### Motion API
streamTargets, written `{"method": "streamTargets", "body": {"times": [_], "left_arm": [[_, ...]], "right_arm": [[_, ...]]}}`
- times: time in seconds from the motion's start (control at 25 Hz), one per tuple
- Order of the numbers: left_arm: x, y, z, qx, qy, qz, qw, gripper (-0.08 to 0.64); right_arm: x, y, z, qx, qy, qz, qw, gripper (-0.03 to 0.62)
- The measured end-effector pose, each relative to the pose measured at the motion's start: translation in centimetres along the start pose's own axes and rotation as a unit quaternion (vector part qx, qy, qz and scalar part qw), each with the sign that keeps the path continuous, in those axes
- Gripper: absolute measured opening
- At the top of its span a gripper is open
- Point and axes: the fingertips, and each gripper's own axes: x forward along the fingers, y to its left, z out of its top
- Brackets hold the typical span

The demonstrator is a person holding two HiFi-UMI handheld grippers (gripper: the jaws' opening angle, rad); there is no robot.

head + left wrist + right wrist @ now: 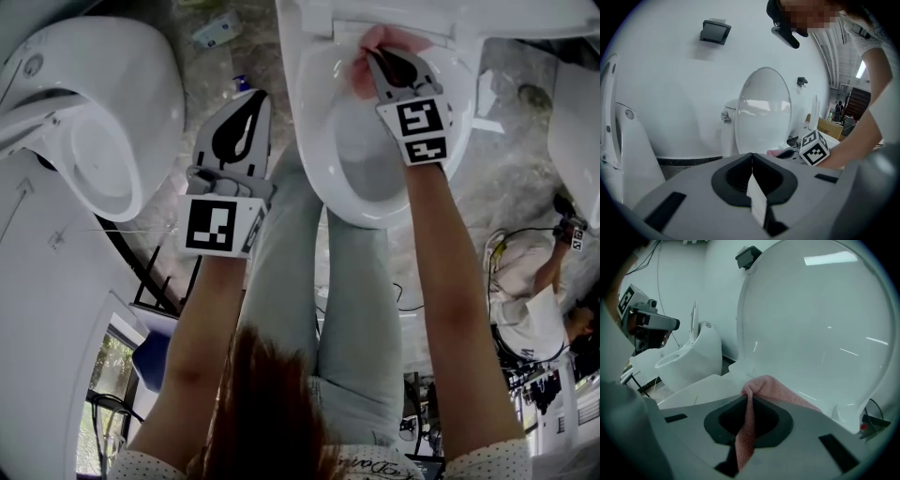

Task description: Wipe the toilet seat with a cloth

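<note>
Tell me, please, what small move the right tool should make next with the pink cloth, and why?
Probably sweep the pink knitted cloth forward along the rim of the white toilet seat. The right tool is shut on the cloth and holds it at the seat's back end, just below the raised white lid, so the rest of the rim lies toward the person.

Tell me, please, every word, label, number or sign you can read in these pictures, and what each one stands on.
No text here can be read.
Marker cubes: only black-and-white square patterns, no letters or numbers.
Cardboard box, left gripper view: dark print, too small to read.
Packet on the floor, head view: label too blurred to read.
</note>
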Motion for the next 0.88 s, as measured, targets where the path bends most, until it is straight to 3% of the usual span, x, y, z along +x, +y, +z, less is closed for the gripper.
{"method": "streamTargets", "body": {"times": [0.88], "left_arm": [[0.4,-2.0,2.1,0.023,-0.02,-0.014,0.9994,0.005]], "right_arm": [[-4.2,-6.7,-3.8,0.015,0.035,-0.072,0.997,0.032]]}}
